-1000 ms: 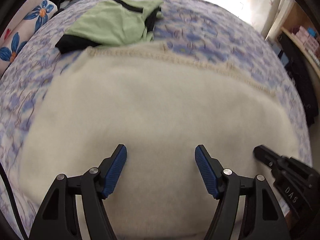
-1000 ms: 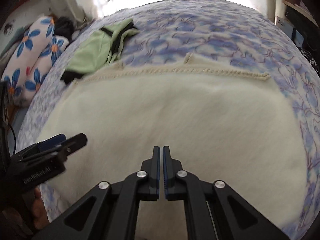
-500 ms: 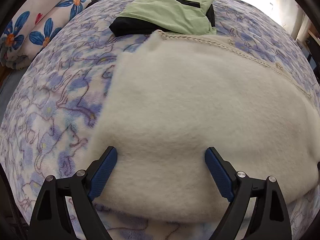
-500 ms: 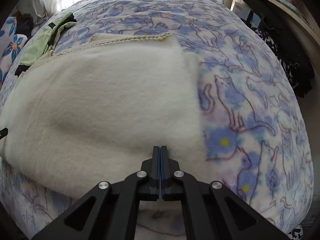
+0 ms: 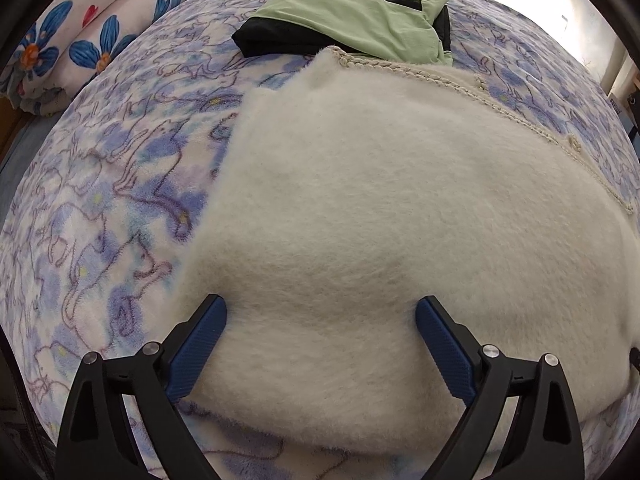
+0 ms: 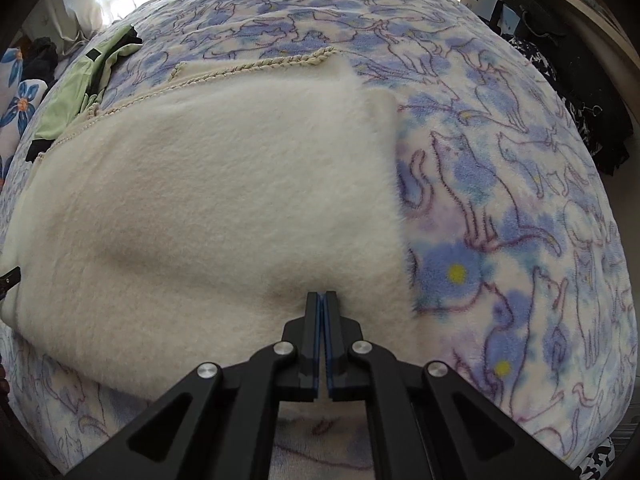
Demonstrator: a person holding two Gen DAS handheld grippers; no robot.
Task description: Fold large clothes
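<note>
A blue-and-lilac cat-print fleece bedspread [image 5: 100, 220] was covered at frame centre by a folded cream fluffy knit garment [image 5: 380, 220], braid-trimmed along its upper edge. The left gripper [image 5: 320, 312], just opened wide, straddled its near edge, gripping nothing; the right gripper [image 6: 324, 298] was closed, tips on the pile.

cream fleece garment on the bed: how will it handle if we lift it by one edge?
Likely floppy: the cream fleece garment dents and sags around the right gripper. Probably light for its bulk, given the fluffy pile. It may drag rather than slide, since it lies on the equally fuzzy cat-print blanket.
</note>
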